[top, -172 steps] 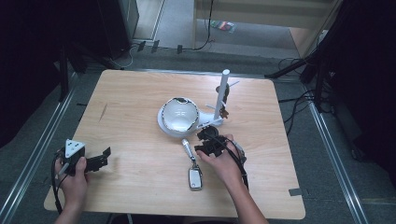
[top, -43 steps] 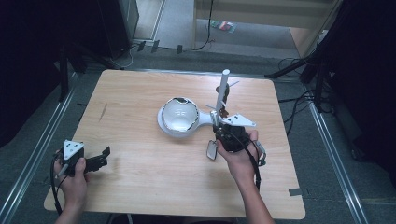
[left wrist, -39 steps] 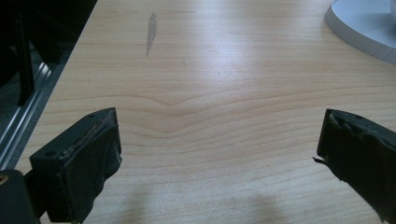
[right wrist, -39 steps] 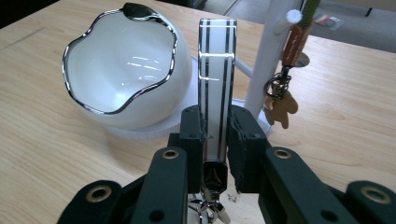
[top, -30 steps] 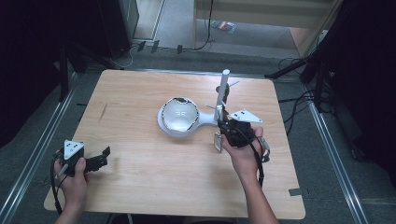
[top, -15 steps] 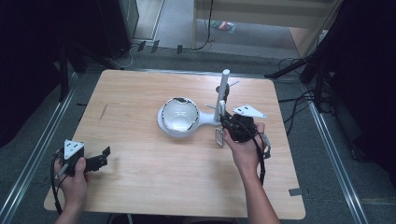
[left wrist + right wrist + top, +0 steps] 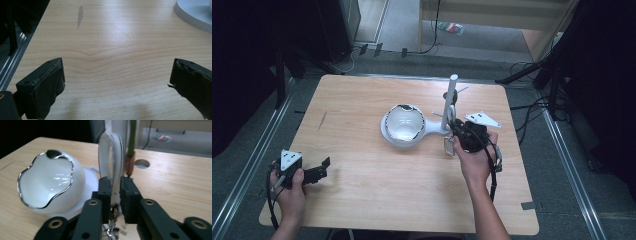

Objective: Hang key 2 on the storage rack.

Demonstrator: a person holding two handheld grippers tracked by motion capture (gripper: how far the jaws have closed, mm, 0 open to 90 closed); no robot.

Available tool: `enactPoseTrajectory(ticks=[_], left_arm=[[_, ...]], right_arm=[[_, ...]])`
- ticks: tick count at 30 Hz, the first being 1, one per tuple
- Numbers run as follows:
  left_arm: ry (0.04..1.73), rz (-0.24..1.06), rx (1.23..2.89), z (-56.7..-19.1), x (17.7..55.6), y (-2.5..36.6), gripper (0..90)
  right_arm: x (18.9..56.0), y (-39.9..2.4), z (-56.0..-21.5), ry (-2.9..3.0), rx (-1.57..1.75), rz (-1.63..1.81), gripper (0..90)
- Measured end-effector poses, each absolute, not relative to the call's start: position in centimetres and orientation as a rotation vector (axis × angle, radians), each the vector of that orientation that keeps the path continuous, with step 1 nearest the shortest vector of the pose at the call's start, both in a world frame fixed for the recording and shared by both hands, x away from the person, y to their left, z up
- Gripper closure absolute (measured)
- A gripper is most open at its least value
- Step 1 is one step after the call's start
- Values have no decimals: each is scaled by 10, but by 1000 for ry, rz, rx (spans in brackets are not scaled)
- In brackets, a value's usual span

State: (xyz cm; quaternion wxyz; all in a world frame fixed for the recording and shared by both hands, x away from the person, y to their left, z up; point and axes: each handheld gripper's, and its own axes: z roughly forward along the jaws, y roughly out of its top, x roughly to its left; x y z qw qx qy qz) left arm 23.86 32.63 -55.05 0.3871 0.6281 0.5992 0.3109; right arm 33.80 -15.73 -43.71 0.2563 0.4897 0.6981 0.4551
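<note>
White and glossy, the bowl-shaped shell [image 7: 402, 123] with a wavy chrome rim sits empty on its round base at the middle of the worktop [image 7: 362, 200]. Just right of the shell, the right hand-held gripper [image 7: 115, 187] pinches a clear plastic loop [image 7: 111, 155] with metal pieces hanging below, beside the white post [image 7: 449, 102]. The right gripper view reveals a round hole [image 7: 142, 163] behind the shell. Well left of the shell, the left hand-held gripper [image 7: 117, 82] stands wide over bare wood.

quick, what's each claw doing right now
Left claw: open, holding nothing, over bare table.
Right claw: closed on a clear strap loop with a key fob hanging below.
</note>
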Motion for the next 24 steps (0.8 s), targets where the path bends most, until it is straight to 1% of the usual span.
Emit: enactPoseTrajectory(ticks=[1, 3, 4, 8, 16, 20, 24], left_arm=[[1525, 792, 1599, -551, 239, 326, 0], [1524, 793, 1603, -551, 239, 326, 0], [1523, 795, 1606, -551, 239, 326, 0], [1525, 793, 1600, -551, 239, 326, 0], [1524, 793, 1605, -551, 239, 326, 0], [1523, 796, 1608, -551, 239, 326, 0], [1524, 799, 1608, -551, 239, 326, 0]], right_arm=[[337, -160, -436, 1869, 1344, 1248, 804], [339, -163, -434, 1846, 1374, 1257, 858], [340, -164, -433, 1839, 1388, 1233, 865], [346, -165, -435, 1839, 1410, 1227, 858], [345, -163, -436, 1850, 1388, 1206, 829], [344, -165, -437, 1844, 1392, 1207, 783], [343, -168, -439, 1843, 1374, 1190, 674]])
